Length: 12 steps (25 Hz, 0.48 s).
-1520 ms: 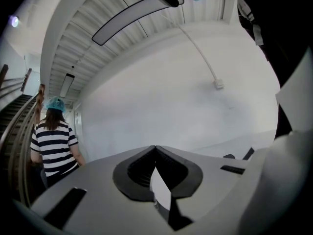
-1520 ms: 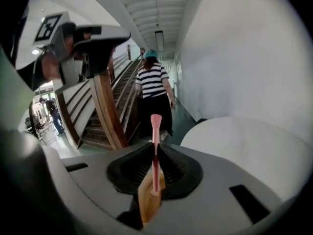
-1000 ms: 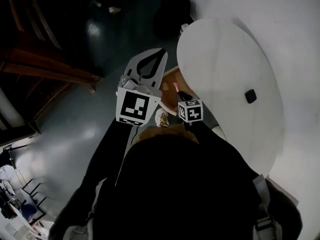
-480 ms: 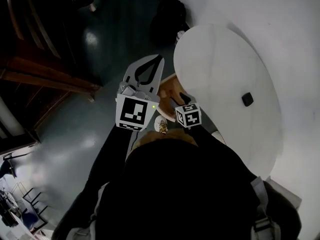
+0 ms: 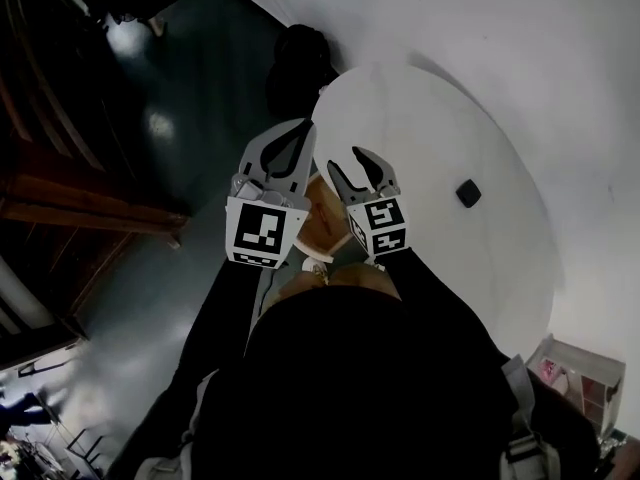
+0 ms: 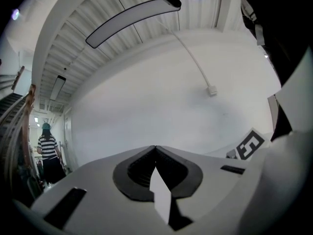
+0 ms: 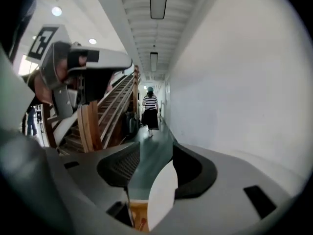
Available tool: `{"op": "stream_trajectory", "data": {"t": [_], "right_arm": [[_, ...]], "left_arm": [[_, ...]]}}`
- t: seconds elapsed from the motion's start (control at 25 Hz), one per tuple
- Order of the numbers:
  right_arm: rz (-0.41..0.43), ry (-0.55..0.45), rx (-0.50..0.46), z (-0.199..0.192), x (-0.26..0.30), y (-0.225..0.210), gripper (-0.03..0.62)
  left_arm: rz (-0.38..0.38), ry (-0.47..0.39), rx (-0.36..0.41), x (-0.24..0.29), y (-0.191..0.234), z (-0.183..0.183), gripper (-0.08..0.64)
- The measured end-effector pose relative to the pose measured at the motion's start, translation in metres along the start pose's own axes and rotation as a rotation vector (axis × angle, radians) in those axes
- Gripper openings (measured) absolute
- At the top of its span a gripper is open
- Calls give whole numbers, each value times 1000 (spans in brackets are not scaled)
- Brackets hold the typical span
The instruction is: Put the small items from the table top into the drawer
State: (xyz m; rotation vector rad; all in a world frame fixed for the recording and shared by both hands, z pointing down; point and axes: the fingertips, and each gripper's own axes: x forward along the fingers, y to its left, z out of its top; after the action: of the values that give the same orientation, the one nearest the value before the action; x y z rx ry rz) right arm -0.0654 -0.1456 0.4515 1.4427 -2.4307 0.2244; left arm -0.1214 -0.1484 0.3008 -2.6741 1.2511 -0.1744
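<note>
One small black item (image 5: 468,192) lies on the round white table (image 5: 430,118), to the right of both grippers. Under the table's near edge the wooden drawer (image 5: 322,218) stands open; in the right gripper view its floor (image 7: 136,214) shows between the jaws with something reddish in it. My right gripper (image 5: 347,160) (image 7: 155,153) hangs above the drawer at the table's edge; its jaws have just been opening and nothing is between them. My left gripper (image 5: 305,128) (image 6: 155,148) is beside it on the left, shut and empty, over the floor.
A dark bag (image 5: 295,63) sits on the floor beyond the table. Wooden stairs (image 7: 105,111) rise to the left. A person in a striped shirt (image 7: 150,109) stands far down the corridor. White wall (image 5: 480,28) runs behind the table.
My right gripper rose out of the drawer to table-edge height, and its jaws now show open. The left gripper lifted slightly. The head view shifted, so the table sits further left.
</note>
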Motion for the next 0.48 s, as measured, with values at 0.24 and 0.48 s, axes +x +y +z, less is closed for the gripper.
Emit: {"op": "stream_trajectory", "data": {"t": [0.24,0.48], "right_arm": [[-82,-203,-82,93,-36,-43,224],[-129,-261,-84,116,-63,-78,224]], "left_arm": [[-24,-20,9,29,-8,13,15],[-67,-34,6,63,-27,24,15]]}}
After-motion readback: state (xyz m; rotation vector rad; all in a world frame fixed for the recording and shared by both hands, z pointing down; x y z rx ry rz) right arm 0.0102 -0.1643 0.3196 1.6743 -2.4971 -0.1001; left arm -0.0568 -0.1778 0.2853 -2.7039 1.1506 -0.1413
